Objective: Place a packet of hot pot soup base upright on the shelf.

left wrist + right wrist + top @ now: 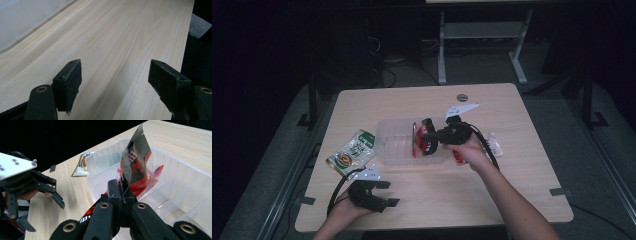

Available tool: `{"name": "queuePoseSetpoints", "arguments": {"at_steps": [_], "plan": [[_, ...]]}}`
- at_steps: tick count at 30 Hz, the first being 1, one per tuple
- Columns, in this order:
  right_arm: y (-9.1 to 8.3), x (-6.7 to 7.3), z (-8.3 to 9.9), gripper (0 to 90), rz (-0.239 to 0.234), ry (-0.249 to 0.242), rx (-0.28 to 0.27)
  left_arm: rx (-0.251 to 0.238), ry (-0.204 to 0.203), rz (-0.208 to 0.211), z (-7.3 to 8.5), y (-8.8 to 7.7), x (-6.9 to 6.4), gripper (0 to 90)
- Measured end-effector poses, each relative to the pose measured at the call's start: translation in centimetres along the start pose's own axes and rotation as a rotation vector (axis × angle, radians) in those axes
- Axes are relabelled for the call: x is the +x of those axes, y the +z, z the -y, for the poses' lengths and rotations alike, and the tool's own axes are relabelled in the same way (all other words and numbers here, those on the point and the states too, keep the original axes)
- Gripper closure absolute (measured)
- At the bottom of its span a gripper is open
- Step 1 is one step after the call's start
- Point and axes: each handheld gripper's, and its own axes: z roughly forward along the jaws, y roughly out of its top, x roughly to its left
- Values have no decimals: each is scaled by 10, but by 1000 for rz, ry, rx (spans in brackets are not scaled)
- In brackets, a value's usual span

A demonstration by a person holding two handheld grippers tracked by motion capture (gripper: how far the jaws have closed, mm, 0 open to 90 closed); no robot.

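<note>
The right tool (122,195) is clamped on a red and black packet (136,167), its jaws pinched together on the packet's lower edge in the right gripper view. The packet stands upright over the clear plastic bin (394,137), its top curling above the bin's rim, and in the high view the right tool (432,137) sits at the bin's right end with the hand behind it. Ribbed dividers line the bin's floor just beside the packet. A green snack packet (353,152) lies flat on the desk (492,105) near the bin's left wall, and a small white item (494,145) lies to the right of the hand. The left tool (387,192) rests near the desk's front edge, well apart from the bin, its jaws spread wide with nothing between them; bare wood stretches ahead of it.
</note>
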Motion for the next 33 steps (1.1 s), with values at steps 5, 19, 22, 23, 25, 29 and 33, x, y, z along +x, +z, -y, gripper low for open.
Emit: {"name": "queuePoseSetpoints", "arguments": {"at_steps": [5, 19, 22, 23, 25, 29, 33], "plan": [[5, -1, 1, 892, 5, 2, 9, 7, -3, 1, 1, 0, 1, 265], [19, -2, 3, 890, 13, -2, 24, 12, -2, -4, 2, 0, 1, 265], [21, -2, 4, 887, 20, 4, 24, 13, -3, -2, 3, 0, 1, 265], [22, -3, 5, 886, 20, 3, 22, 13, -3, -1, 3, 0, 1, 265], [23, -3, 5, 880, 18, 3, 18, 17, -3, -2, 3, 0, 1, 265], [23, -3, 5, 829, 18, 6, 11, 28, -5, -5, 3, 1, 1, 265], [26, -3, 6, 770, 27, 12, 26, 31, -5, -5, 3, 1, 1, 265]]}}
